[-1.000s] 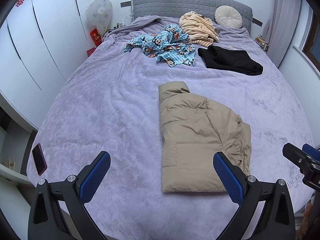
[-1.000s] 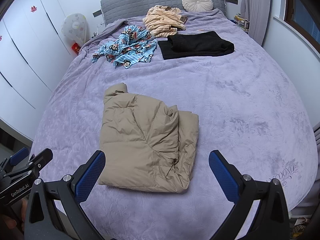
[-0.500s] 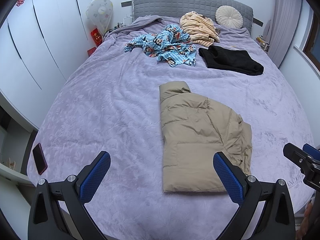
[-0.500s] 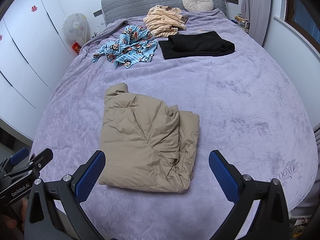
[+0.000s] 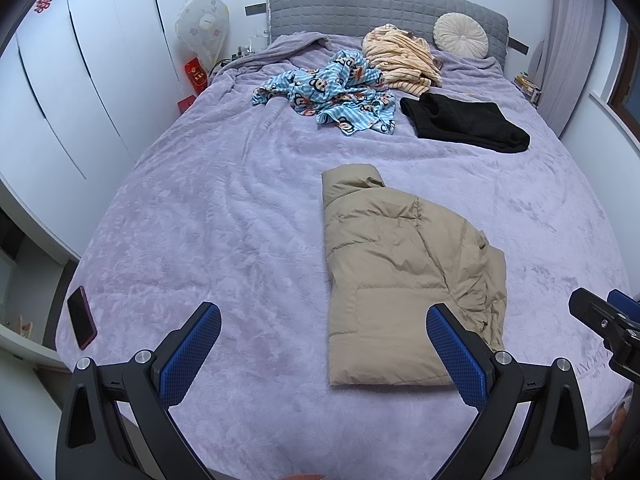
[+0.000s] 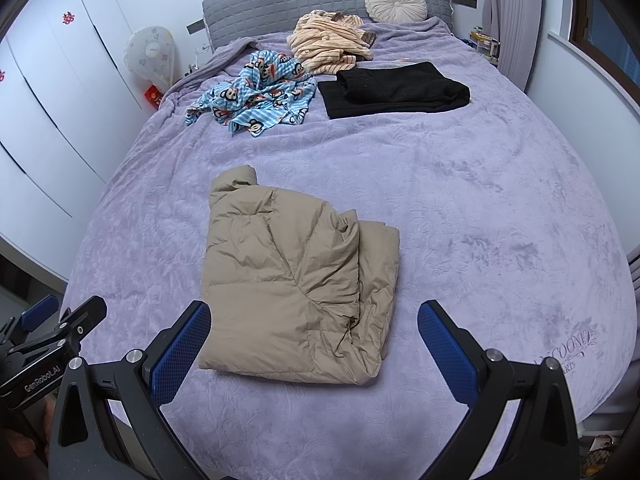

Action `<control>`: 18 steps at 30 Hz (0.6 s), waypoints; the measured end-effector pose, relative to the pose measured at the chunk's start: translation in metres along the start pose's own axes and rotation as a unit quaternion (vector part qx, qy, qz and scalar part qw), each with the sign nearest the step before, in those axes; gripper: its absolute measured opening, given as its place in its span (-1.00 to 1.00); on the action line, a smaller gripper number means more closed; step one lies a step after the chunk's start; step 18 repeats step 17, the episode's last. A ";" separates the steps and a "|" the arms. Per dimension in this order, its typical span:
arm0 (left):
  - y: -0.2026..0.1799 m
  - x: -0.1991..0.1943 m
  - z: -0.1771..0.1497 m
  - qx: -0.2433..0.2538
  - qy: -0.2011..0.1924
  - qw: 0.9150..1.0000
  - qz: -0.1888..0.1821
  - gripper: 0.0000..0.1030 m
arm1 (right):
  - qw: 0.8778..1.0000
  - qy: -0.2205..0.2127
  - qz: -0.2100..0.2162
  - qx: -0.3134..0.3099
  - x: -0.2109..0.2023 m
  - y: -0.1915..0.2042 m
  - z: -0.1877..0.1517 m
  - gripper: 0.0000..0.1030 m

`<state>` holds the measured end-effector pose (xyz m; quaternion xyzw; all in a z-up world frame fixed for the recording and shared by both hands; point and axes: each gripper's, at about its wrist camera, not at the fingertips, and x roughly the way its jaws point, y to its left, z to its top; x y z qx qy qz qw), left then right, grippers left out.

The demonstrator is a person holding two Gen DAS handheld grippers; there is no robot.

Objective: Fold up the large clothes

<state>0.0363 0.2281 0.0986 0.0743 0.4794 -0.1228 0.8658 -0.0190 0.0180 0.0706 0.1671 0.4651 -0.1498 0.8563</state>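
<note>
A phone lies at the bed's left edge, well clear of the work. The left tongs hang released over the near part of the bed, empty, their right pad just at the jacket's near edge without gripping it. The jacket lies on the bed's near half, a little right of centre, already folded lengthwise into a long panel with the collar pointing toward the headboard and the hem nearest the tongs. The right tongs are likewise spread and empty, poised over the hem end.

The step in hand looks like the last cross fold, hem up toward the collar, or else setting the jacket aside. To do it well, each pair of tongs should take one near corner of the hem, biting through all layers so the tucked side does not slide out. The right edge is the bulky one, with loose layers bunched there; it wants a deeper bite. Lift both corners level, carry them forward together, and lay the hem just short of the collar. Puffy filling springs back, so press down before letting go.

Farther off lie a blue garment, a striped one and a black one, well apart from the jacket.
</note>
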 end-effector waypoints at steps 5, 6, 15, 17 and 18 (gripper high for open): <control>0.001 0.000 0.000 0.000 0.000 1.000 0.000 1.00 | 1.000 0.001 0.000 0.001 0.000 0.001 0.000 0.99; 0.001 0.000 0.000 0.000 0.000 1.000 0.000 1.00 | 1.000 0.001 0.000 0.001 0.000 0.001 0.000 0.99; 0.007 -0.003 0.001 -0.005 -0.016 1.000 0.005 1.00 | 1.000 0.001 0.000 0.001 0.000 0.005 -0.001 0.99; 0.007 -0.002 0.001 -0.004 -0.016 1.000 0.004 1.00 | 1.000 0.001 0.000 0.002 0.000 0.004 -0.001 0.99; 0.007 -0.002 0.001 -0.004 -0.016 1.000 0.004 1.00 | 1.000 0.001 0.000 0.002 0.000 0.004 -0.001 0.99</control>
